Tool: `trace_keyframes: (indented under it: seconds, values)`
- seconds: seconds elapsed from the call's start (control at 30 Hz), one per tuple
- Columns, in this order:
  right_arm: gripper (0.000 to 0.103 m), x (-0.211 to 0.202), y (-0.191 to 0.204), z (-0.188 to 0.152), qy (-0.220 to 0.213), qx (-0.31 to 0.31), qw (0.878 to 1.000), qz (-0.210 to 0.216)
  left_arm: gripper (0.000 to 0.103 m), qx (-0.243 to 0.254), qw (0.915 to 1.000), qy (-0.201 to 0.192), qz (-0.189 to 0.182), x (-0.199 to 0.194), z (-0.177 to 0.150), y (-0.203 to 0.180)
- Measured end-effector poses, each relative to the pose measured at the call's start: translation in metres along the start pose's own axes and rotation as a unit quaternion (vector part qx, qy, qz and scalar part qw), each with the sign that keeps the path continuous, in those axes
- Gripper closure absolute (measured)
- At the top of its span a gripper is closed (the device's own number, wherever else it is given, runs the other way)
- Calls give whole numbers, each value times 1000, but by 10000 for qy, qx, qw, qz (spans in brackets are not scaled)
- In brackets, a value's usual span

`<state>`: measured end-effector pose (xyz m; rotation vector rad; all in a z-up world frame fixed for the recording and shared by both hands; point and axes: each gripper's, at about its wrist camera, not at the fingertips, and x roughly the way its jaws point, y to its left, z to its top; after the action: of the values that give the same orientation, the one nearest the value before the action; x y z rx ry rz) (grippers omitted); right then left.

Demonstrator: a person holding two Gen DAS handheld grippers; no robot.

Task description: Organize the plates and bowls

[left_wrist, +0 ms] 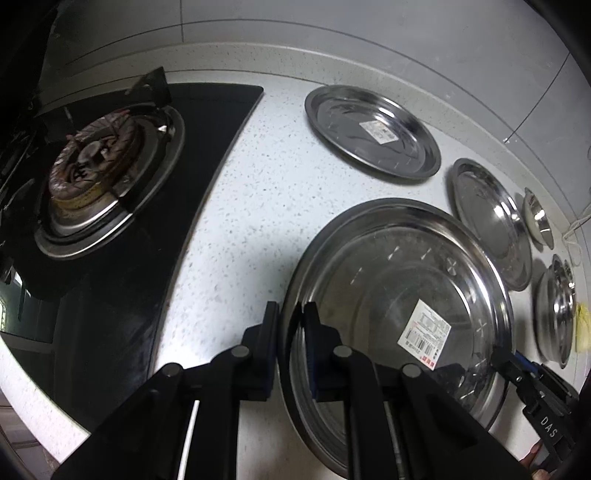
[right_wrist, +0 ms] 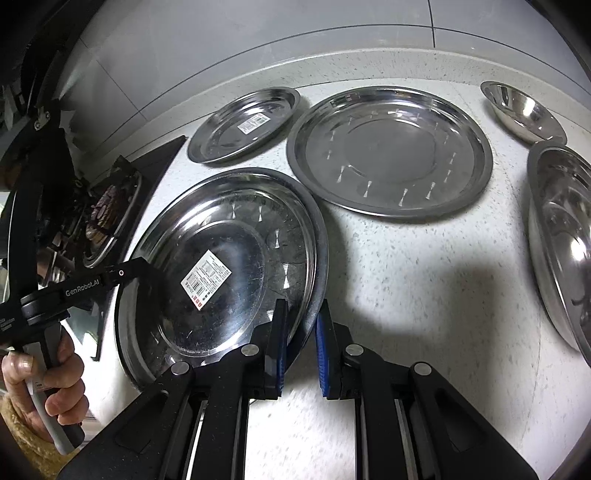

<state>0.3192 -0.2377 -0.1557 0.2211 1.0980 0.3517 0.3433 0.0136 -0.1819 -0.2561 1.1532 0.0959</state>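
Note:
A large steel plate with a label (left_wrist: pixel 399 295) (right_wrist: pixel 221 273) is held at two sides. My left gripper (left_wrist: pixel 291 317) straddles its left rim with narrow jaws. My right gripper (right_wrist: pixel 301 321) straddles its right rim; it also shows in the left wrist view (left_wrist: pixel 517 373). The left gripper also shows in the right wrist view (right_wrist: pixel 122 273). A smaller labelled plate (left_wrist: pixel 373 131) (right_wrist: pixel 245 123) lies behind. A large plain plate (right_wrist: pixel 391 151) (left_wrist: pixel 491 221) lies to the right. A small bowl (right_wrist: pixel 524 110) (left_wrist: pixel 537 218) and a larger bowl (right_wrist: pixel 561 229) (left_wrist: pixel 556 310) stand further right.
A black gas hob with a burner (left_wrist: pixel 96 173) (right_wrist: pixel 103 218) lies left of the plates. The speckled white counter (left_wrist: pixel 251 206) (right_wrist: pixel 424 295) ends at a tiled wall (left_wrist: pixel 332 22) behind. A yellow cloth (left_wrist: pixel 581 325) lies by the larger bowl.

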Motion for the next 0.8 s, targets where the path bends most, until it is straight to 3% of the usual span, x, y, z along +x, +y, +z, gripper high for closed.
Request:
trace_keyframes:
  seconds: [0.33,0.57,0.8]
  values:
    - [90,-35,17,-11,-99,0,9998,178,91,114,9995,-193,222,-56,-10,-1]
    - [90,-50,34,-12,-188,8,9998,14,91,332,9989,-315,64,-79,-8,3]
    - [90,-65,50,-21,-271,191,9992,-221,91,557,9973,-116,-473,-90,-15,20]
